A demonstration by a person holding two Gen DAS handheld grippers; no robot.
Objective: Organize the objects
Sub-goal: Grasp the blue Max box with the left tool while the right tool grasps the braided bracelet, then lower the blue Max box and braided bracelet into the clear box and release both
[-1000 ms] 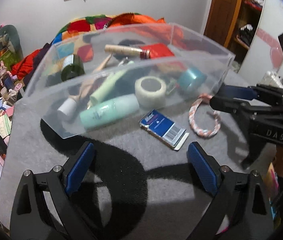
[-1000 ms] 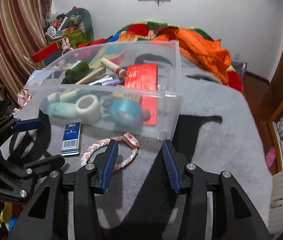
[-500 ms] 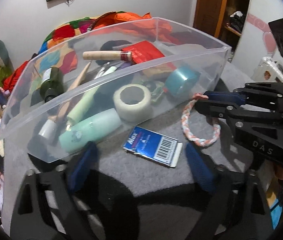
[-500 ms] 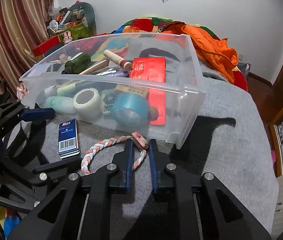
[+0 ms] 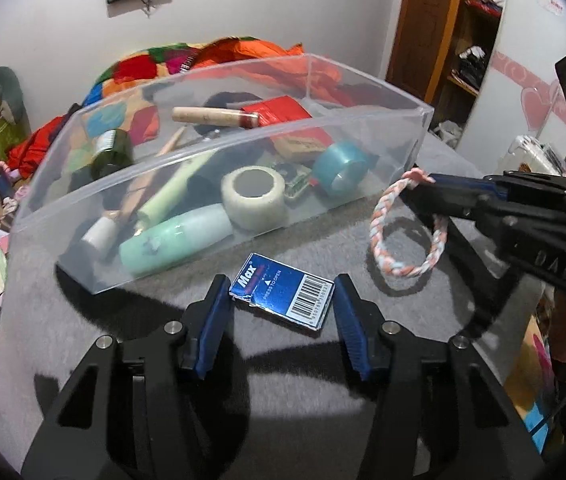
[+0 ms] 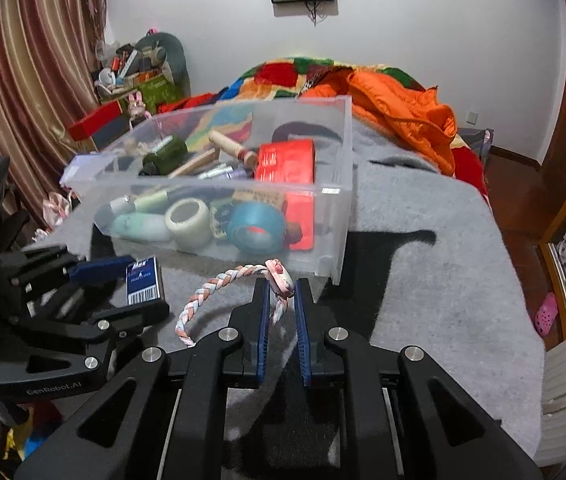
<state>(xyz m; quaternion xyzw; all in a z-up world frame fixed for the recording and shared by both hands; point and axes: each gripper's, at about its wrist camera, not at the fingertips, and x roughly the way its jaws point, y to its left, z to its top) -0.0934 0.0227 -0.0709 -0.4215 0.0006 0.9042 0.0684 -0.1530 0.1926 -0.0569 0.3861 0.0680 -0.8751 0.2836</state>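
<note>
- While the left wrist view looks down at the grey blanket point(image 5: 163, 360), the left hand-held gripper point(image 5: 281, 304) has a small blue box point(image 5: 283, 294) lying between its two blue pads.
- Its jaws have just been closing in on the box, but I cannot tell if the pads press it yet (they look very close).
- Just behind sits the clear bin point(image 5: 219, 224), already full of bottles and tape rolls, so the box likely goes in there.
- Off to the right, the braided ring point(image 5: 403, 232) hangs from the other tool, partly lifted off the blanket.
- From the right wrist view, the right hand-held gripper point(image 6: 282, 300) is clamped tight on the braided ring point(image 6: 219, 292) near its pink knot.
- That ring sits right in front of the clear bin point(image 6: 335, 220), ready to be carried over the wall.
- At the left, the blue box point(image 6: 144, 280) sits between the other tool's fingers.
</note>
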